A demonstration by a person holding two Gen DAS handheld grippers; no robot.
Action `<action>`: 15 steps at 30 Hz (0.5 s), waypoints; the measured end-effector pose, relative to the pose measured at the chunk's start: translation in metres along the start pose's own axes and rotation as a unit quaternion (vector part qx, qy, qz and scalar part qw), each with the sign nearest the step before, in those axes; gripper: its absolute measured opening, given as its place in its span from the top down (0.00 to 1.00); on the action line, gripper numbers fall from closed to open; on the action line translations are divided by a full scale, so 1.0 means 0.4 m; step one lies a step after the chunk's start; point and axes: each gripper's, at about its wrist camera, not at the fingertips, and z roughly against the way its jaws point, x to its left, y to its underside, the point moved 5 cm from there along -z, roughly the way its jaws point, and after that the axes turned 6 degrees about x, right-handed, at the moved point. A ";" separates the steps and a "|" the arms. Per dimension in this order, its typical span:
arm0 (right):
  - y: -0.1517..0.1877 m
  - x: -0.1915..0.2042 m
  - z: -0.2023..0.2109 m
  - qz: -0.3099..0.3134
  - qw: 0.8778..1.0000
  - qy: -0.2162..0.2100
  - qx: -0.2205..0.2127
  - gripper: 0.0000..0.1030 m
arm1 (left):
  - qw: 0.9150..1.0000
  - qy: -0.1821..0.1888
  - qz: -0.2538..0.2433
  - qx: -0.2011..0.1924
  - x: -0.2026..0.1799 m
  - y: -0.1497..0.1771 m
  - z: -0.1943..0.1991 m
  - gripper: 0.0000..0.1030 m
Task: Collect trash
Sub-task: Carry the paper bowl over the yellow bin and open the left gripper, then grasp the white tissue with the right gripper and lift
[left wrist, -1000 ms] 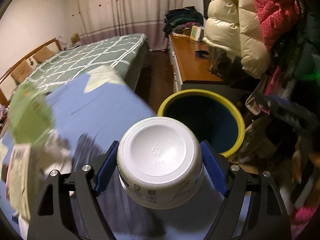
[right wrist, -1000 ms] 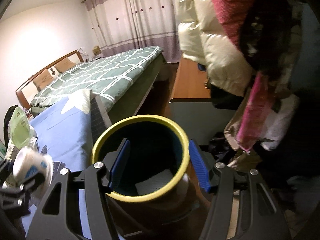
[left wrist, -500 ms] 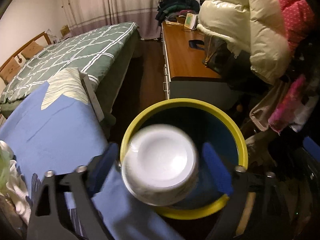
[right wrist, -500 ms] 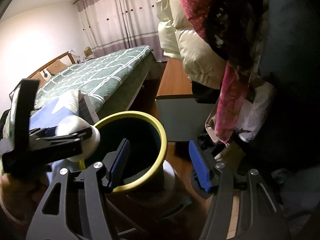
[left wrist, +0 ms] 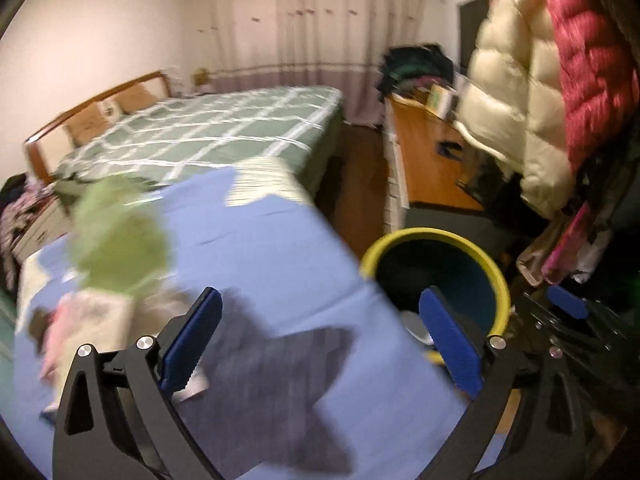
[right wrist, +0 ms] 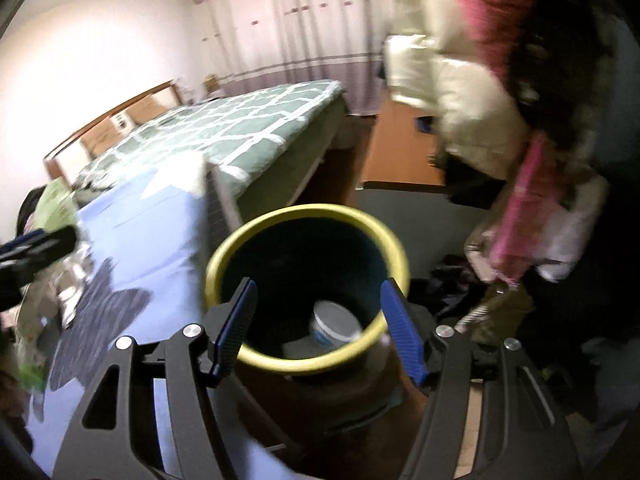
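Observation:
A yellow-rimmed dark bin (left wrist: 436, 236) (right wrist: 304, 210) stands on the floor beside a table with a blue cloth (left wrist: 260, 248). A white plastic cup (right wrist: 336, 326) lies inside it, with only a sliver (left wrist: 416, 326) showing in the left wrist view. My left gripper (left wrist: 320, 300) hovers over the cloth's edge, its jaws opening with nothing between them. My right gripper (right wrist: 320, 286) hangs open above the bin's near rim, touching nothing. A blurred green packet (left wrist: 116, 240) (right wrist: 56, 204) and pale wrappers (left wrist: 92, 320) lie on the cloth at the left.
A green checked bed (left wrist: 224, 132) fills the back. A wooden cabinet (left wrist: 424, 160) runs along the right, with cream and red padded jackets (left wrist: 516, 92) hanging over it. Clothes and bags (right wrist: 532, 240) crowd the floor right of the bin.
The left gripper let the white cup go into the bin, opened wide and swung back left over the blue cloth. The right gripper shifted a little above the bin.

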 end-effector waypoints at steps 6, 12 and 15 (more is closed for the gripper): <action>0.020 0.218 -0.014 0.074 0.995 -0.067 0.017 0.40 | 0.993 -0.088 0.070 -0.036 0.250 0.104 0.172 0.05; 0.040 0.458 -0.040 0.157 0.978 -0.130 0.035 0.40 | 0.979 -0.154 0.127 -0.048 0.444 0.199 0.273 0.05; 0.049 0.560 -0.072 0.187 0.969 -0.149 0.054 0.40 | 0.975 -0.161 0.147 -0.047 0.503 0.237 0.287 0.05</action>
